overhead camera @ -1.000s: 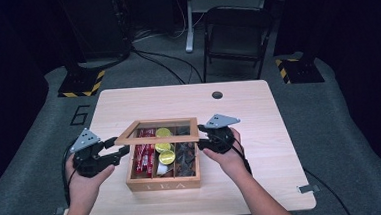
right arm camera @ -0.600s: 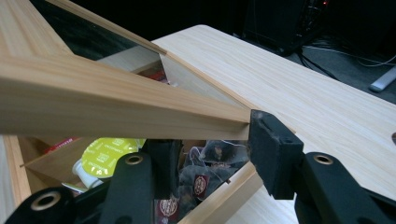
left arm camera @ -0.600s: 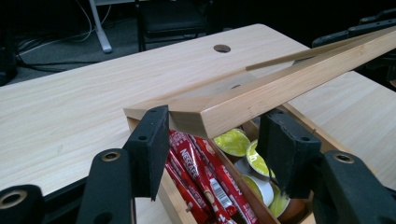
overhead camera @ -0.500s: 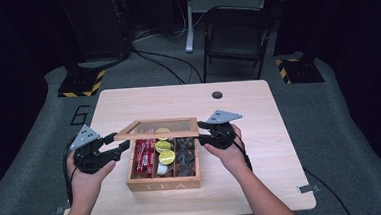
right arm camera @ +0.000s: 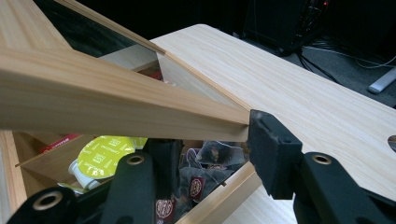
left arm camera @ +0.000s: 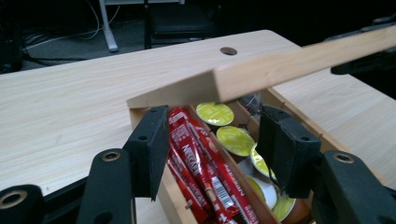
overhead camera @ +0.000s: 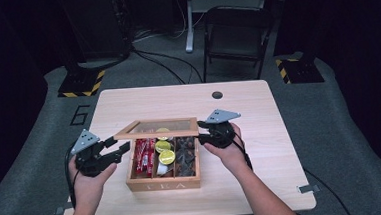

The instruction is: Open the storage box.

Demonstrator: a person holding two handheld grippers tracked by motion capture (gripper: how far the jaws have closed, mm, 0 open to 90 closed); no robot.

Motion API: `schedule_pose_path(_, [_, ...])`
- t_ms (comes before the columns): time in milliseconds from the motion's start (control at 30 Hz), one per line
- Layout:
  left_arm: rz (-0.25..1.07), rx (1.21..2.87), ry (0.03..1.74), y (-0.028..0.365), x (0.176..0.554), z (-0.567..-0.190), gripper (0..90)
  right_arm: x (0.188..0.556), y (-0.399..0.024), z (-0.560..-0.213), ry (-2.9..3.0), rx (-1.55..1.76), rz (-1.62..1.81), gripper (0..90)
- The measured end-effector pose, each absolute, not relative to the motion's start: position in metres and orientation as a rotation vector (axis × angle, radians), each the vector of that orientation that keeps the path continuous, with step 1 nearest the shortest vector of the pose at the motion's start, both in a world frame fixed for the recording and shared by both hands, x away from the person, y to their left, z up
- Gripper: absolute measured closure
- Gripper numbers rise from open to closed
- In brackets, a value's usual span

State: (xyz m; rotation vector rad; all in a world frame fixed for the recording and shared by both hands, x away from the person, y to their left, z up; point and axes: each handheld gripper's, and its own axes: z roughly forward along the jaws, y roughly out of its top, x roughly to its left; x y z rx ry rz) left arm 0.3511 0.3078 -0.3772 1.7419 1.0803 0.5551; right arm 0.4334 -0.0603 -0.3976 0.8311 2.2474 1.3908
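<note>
Box (overhead camera: 164,178) of pale wood sits near the front middle of the worktop (overhead camera: 258,108), and I see its glass-paned lid (overhead camera: 155,128) lifted and tilted, its frame raised above the open compartments. The left compartment holds red stick packets (overhead camera: 143,155), the middle one yellow-topped pods (overhead camera: 165,151), the right one dark tea bags (overhead camera: 184,157).

My right hand-held gripper (overhead camera: 206,131) is at the lid's right end. In the right gripper view the lid's frame (right arm camera: 116,105) runs between the jaws: one pad (right arm camera: 271,149) presses on its end face and the other sits beneath it, so the right hand-held gripper (right arm camera: 210,149) is closed on the lid. Below the frame I can make out a pod (right arm camera: 105,156) and tea bags (right arm camera: 205,177).

My left hand-held gripper (overhead camera: 118,148) is just left of the box, its jaws pointing at the box's left wall. In the left gripper view the left hand-held gripper (left arm camera: 212,144) stands wide open with nothing between the pads (left arm camera: 149,149); through the gap I see the packets (left arm camera: 201,168) and pods (left arm camera: 233,140), with the lid's edge (left arm camera: 299,60) crossing above.

Worktop has a small round hole (overhead camera: 217,95) toward its far edge. Beyond it stands a dark chair (overhead camera: 237,37) on grey floor (overhead camera: 30,147), with cables (overhead camera: 161,64) trailing and yellow-black striped bases (overhead camera: 82,86) to each side.
</note>
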Motion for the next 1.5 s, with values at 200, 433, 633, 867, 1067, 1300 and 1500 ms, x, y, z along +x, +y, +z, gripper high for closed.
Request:
schedule_pose_path(200, [0.556, 1.742, 1.096, 0.309, 0.351, -0.393, 47.4, 0.436, -0.061, -0.396, 2.248, 0.835, 1.403, 55.0])
schedule_pose_path(433, [0.528, 1.756, 1.152, 0.308, 0.358, -0.416, 46.9, 0.436, -0.061, -0.396, 2.246, 0.843, 1.405, 55.0])
schedule_pose_path(633, [0.530, 1.762, 1.170, 0.306, 0.365, -0.429, 49.6, 0.437, -0.062, -0.395, 2.251, 0.839, 1.408, 55.0])
schedule_pose_path(867, [0.521, 1.816, 1.179, 0.298, 0.371, -0.441, 51.3, 0.439, -0.061, -0.394, 2.244, 0.847, 1.420, 55.0])
schedule_pose_path(1067, [0.483, 1.836, 1.180, 0.285, 0.377, -0.449, 54.4, 0.440, -0.061, -0.394, 2.246, 0.844, 1.413, 55.1])
schedule_pose_path(1300, [0.491, 1.856, 1.212, 0.270, 0.385, -0.457, 58.9, 0.439, -0.061, -0.393, 2.243, 0.851, 1.413, 55.1])
schedule_pose_path(1500, [0.495, 1.863, 1.249, 0.262, 0.387, -0.464, 63.6, 0.440, -0.061, -0.393, 2.244, 0.850, 1.414, 55.1])
